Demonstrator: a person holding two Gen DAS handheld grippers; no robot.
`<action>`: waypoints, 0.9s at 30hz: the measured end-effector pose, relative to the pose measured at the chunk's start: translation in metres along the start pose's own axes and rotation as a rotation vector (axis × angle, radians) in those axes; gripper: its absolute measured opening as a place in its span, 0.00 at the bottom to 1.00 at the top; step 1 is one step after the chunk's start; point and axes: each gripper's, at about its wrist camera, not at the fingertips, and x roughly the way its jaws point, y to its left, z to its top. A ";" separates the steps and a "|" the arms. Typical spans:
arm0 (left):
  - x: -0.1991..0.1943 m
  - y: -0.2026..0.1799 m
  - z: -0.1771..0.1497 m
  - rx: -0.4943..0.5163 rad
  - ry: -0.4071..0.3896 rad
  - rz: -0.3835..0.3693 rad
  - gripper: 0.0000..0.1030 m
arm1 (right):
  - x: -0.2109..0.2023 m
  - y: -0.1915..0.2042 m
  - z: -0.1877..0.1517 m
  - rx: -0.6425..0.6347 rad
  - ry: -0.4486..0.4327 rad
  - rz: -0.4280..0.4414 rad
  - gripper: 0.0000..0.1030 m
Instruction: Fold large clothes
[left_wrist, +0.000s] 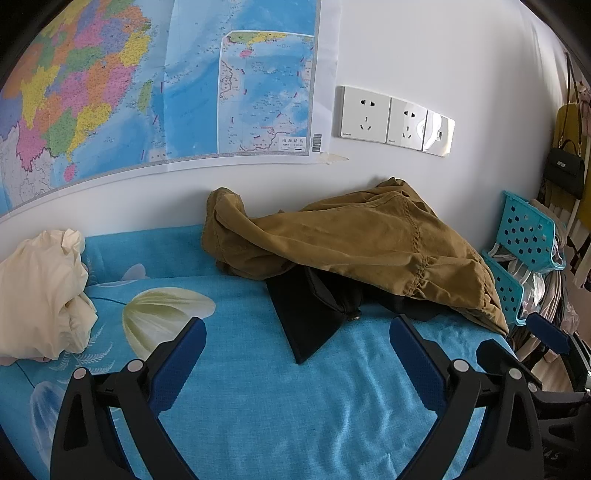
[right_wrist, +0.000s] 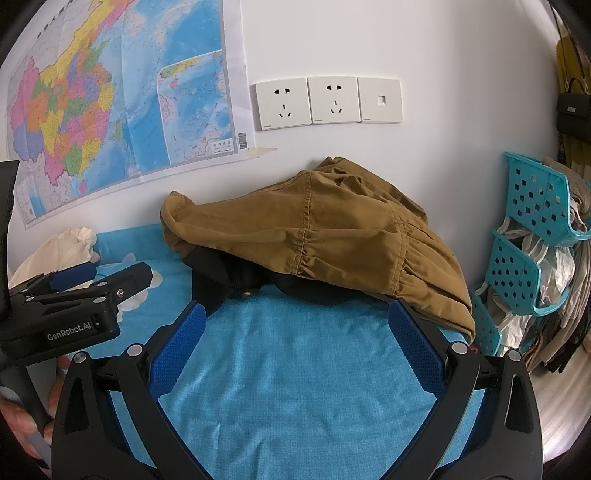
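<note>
This is a home bedroom. A bed (left_wrist: 258, 406) with a blue flowered sheet stands against a white wall. A coloured map (left_wrist: 147, 92) is taped to that wall on the left, with sockets (right_wrist: 327, 100) to its right. Clothes lie in heaps on the far side of the bed. At the right, turquoise baskets (right_wrist: 535, 199) hold bags and cloth, and a black handbag (left_wrist: 564, 171) hangs above them.

On the bed (left_wrist: 258, 406): one brown garment (left_wrist: 362, 240), one black garment (left_wrist: 314, 314) partly under it, one cream garment (left_wrist: 40, 291) well to its left. Above the brown garment, on the wall: one map (left_wrist: 147, 85), three white plates (right_wrist: 327, 101) (two sockets, one data port). Right of it: two teal baskets (right_wrist: 535, 199).
</note>
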 end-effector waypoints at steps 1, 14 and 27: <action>0.000 0.000 0.000 0.000 0.000 0.000 0.94 | 0.000 0.000 0.000 0.000 -0.001 0.002 0.95; 0.004 0.005 0.000 -0.012 0.013 -0.001 0.94 | 0.007 0.008 0.004 -0.035 0.006 0.007 0.95; 0.042 0.074 0.012 -0.079 0.069 0.118 0.94 | 0.088 0.089 0.035 -0.319 0.066 0.092 0.95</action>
